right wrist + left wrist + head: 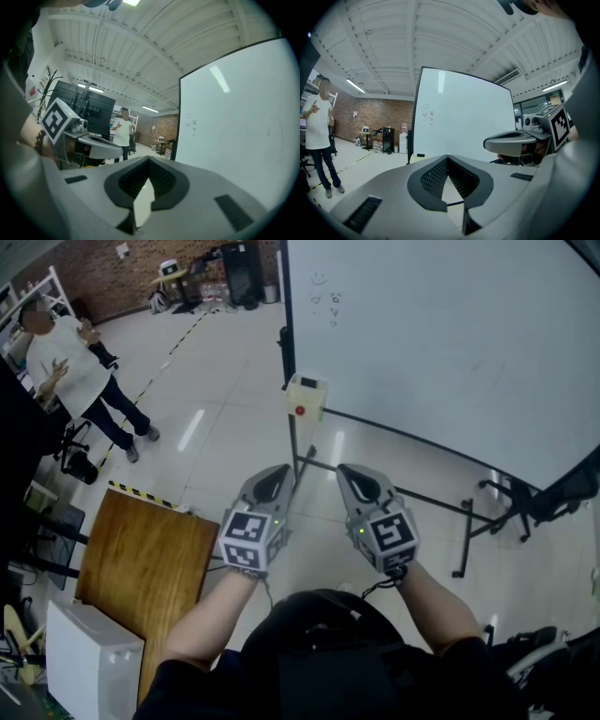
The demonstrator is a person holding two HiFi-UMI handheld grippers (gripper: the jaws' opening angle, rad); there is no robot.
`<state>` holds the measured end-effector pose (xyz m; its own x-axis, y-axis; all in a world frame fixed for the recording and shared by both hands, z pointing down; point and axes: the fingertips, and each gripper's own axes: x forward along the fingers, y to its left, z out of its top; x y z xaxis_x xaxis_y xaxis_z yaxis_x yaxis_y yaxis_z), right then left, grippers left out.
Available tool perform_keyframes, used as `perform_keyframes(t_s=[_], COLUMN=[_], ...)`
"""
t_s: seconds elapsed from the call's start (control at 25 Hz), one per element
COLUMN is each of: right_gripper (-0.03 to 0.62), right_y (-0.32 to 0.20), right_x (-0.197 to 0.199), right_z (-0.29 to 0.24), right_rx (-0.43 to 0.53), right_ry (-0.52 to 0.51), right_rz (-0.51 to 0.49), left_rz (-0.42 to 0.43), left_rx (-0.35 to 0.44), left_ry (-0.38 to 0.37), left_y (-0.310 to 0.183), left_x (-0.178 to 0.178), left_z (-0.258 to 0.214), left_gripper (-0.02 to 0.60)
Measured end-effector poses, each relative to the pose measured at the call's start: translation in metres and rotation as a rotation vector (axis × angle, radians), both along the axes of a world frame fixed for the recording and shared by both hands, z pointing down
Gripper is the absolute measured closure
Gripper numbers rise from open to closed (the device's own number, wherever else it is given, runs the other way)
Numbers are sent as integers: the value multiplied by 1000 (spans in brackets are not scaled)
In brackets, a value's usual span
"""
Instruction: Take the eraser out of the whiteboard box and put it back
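Observation:
The cream whiteboard box (306, 396) with a red spot on its face hangs at the left edge of the whiteboard (450, 334); I see no eraser. My left gripper (277, 476) and right gripper (354, 474) are held side by side in the air, short of the box and below it in the head view. Both point toward the board. In the left gripper view the left gripper (447, 158) has its tips together with nothing between them. The right gripper (150, 159) looks the same in its own view, shut and holding nothing.
A wooden table (145, 568) and a white cabinet (89, 662) stand at my lower left. A person (70, 371) in a white top stands far left. The whiteboard's black stand (464, 540) and a dark chair (553, 498) are on the right.

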<state>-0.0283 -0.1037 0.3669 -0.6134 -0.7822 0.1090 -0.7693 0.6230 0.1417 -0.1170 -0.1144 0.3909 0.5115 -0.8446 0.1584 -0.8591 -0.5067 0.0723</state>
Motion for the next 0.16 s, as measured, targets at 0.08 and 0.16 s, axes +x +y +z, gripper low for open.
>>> perform_keyframes(t_s=[0.08, 0.16], right_gripper=[577, 577], right_y=[-1, -1], right_x=[1, 1], right_z=[0, 0], right_rx=[3, 2], right_ry=[-1, -3], right_rz=[1, 1], left_rz=[1, 2], left_rx=[0, -3], left_ry=[0, -1], left_y=[0, 0], left_x=[1, 2], left_z=[0, 0], left_gripper=[581, 581])
